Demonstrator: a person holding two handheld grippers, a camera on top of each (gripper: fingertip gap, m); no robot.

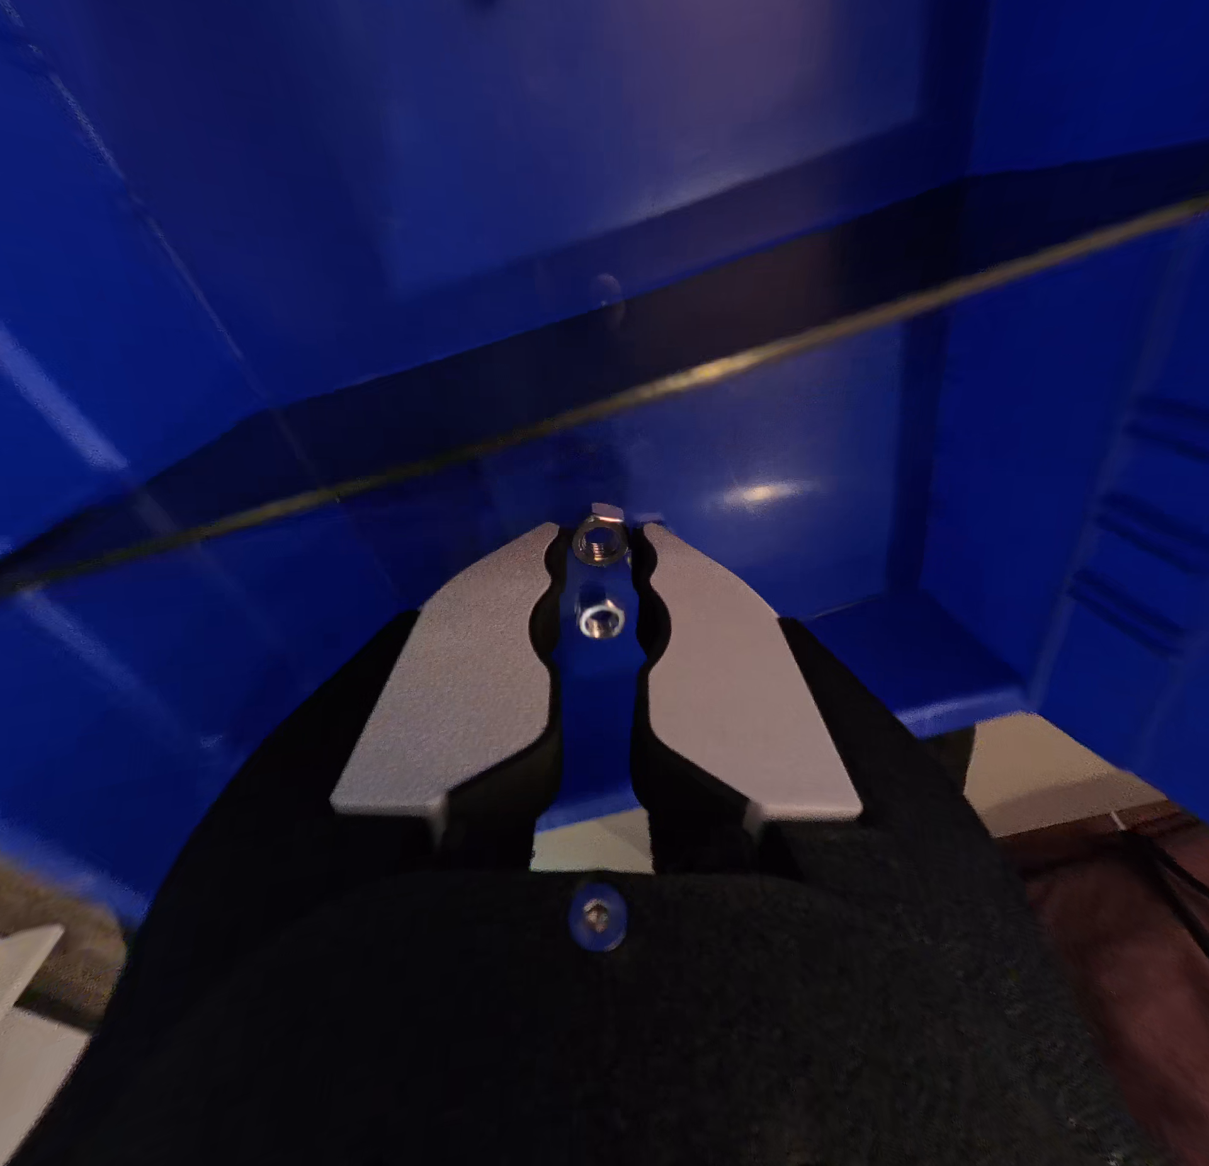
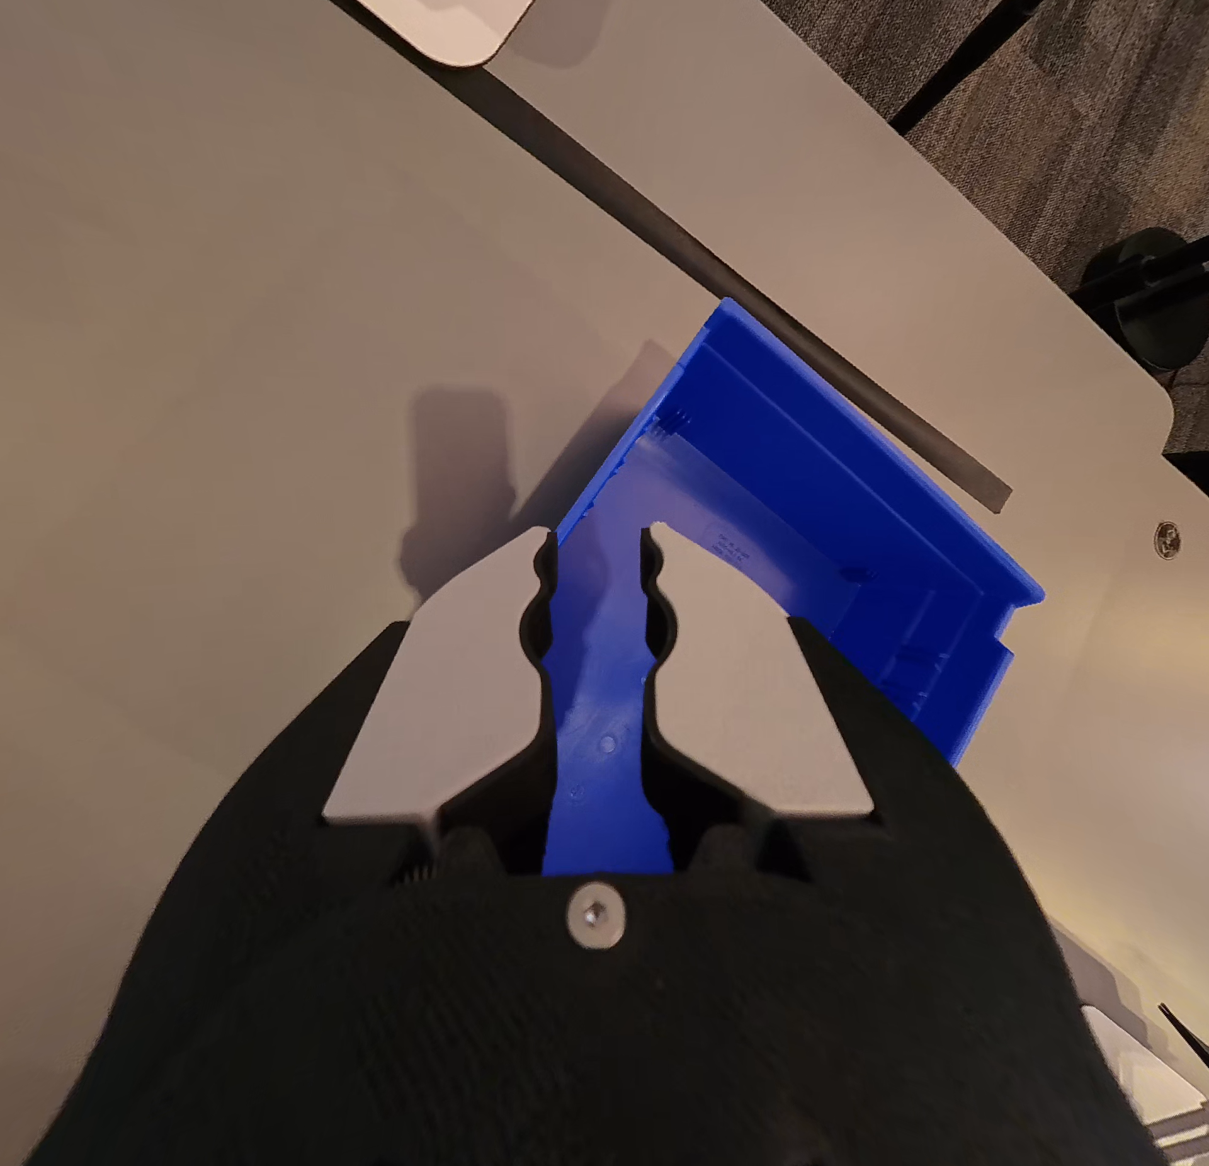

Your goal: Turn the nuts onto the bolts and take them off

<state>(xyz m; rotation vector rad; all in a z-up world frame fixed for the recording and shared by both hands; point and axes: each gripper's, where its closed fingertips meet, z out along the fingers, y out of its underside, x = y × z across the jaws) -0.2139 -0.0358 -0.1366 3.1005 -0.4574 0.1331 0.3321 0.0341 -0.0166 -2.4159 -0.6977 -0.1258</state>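
Small steel hex nut (image 1: 600,543), light, hard, slick; you want the pads on two opposite flats, not the corners. It sits right between the tips of your left gripper (image 1: 600,536), jaws nearly closed around it, contact likely but I can't tell firm grip. A second nut (image 1: 600,622) lies just behind it in the jaw gap, on the floor of the blue bin (image 1: 850,545), near the bin's inner wall. No bolts visible. Your right gripper (image 2: 600,536) hangs above the bin's open corner, jaws slightly apart, holding nothing.
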